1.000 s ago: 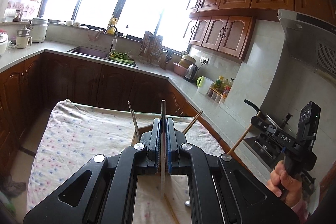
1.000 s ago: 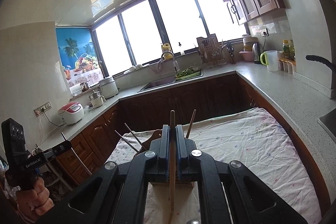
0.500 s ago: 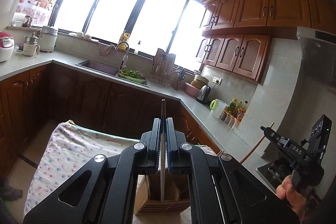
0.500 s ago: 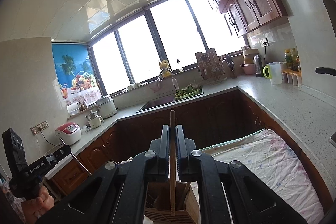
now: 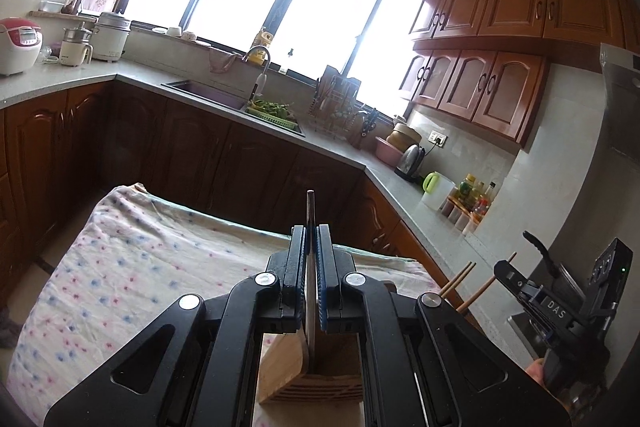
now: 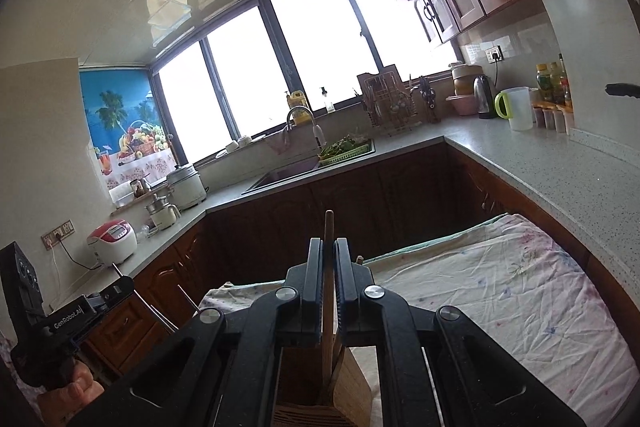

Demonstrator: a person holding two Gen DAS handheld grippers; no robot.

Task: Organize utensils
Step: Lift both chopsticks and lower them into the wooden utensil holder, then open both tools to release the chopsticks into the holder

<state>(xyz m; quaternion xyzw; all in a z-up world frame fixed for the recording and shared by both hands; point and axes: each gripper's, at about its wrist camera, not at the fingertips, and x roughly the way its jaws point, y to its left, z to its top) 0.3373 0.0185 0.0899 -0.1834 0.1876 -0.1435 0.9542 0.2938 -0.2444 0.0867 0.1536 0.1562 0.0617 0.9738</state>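
My left gripper [image 5: 311, 239] is shut on a thin metal chopstick [image 5: 310, 211] that stands upright, its lower end inside a wooden utensil holder [image 5: 288, 371] on the floral tablecloth [image 5: 140, 251]. My right gripper [image 6: 328, 251] is shut on a wooden chopstick [image 6: 329, 227], its lower end inside the same wooden holder [image 6: 352, 383]. The right gripper also shows at the left wrist view's right edge [image 5: 560, 307], with wooden chopsticks [image 5: 460, 279] beside it. The left gripper shows at the right wrist view's left edge [image 6: 72, 311].
The cloth-covered table [image 6: 500, 291] sits inside an L-shaped kitchen counter [image 6: 560, 163]. A sink [image 5: 216, 93], dish rack [image 5: 336, 107], kettle [image 5: 410, 157] and jug [image 5: 436, 189] stand on the counter. Rice cookers [image 5: 18, 45] stand at far left.
Both grippers tilted up, then lowered their chopsticks into the wooden holder. The holder now sits directly under both grippers, and the loose chopsticks on the cloth have left view.
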